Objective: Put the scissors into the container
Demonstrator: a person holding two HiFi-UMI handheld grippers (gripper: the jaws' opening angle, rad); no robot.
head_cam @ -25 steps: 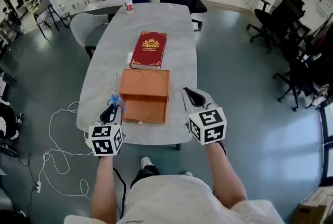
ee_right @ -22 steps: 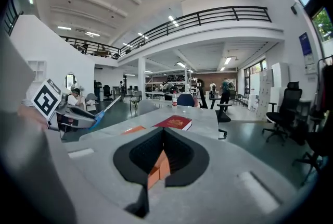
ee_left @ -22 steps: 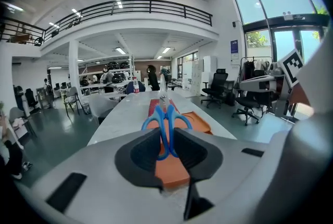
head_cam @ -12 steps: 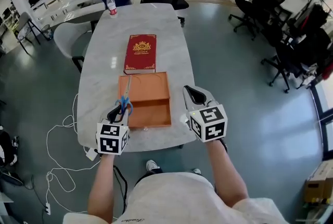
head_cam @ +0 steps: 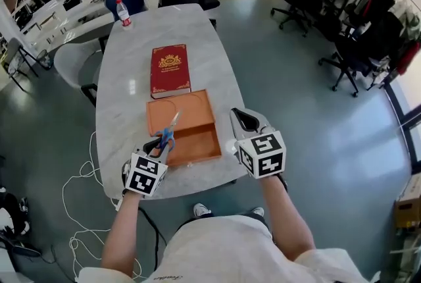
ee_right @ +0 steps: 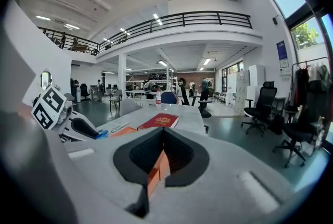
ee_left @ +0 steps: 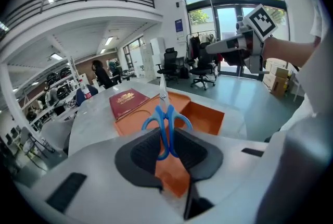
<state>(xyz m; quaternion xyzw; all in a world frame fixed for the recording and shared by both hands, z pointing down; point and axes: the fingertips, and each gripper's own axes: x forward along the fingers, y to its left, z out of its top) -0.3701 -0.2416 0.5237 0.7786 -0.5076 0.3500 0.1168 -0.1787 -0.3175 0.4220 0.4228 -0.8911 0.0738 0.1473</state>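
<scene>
My left gripper's (ee_left: 167, 149) fingers (ee_left: 140, 152) are clenched on the blue handle loops of the scissors (ee_left: 165, 123), which stand up out of the grip with the closed blades pointing forward and away from me. From the head view the scissors (head_cam: 167, 135) hang over the near left corner of the orange container (head_cam: 195, 143), tips slanting toward its middle; I can't tell whether they touch the rim.

The right gripper's (ee_right: 162, 139) fingers (ee_right: 182, 158) are pressed together with nothing in them. It hovers just beside the container's right wall, at the near edge of the worktop (head_cam: 128, 104).

The container lies open with its inside bare. Just beyond it, close to its far edge, lies a red book (head_cam: 170, 70), and a bottle (head_cam: 122, 13) with a red cap stands at the far end. A white cable (head_cam: 77, 178) trails on the floor to the left, and black office chairs (head_cam: 342, 54) stand well off to the right. Nothing sits between the scissors and the container.
</scene>
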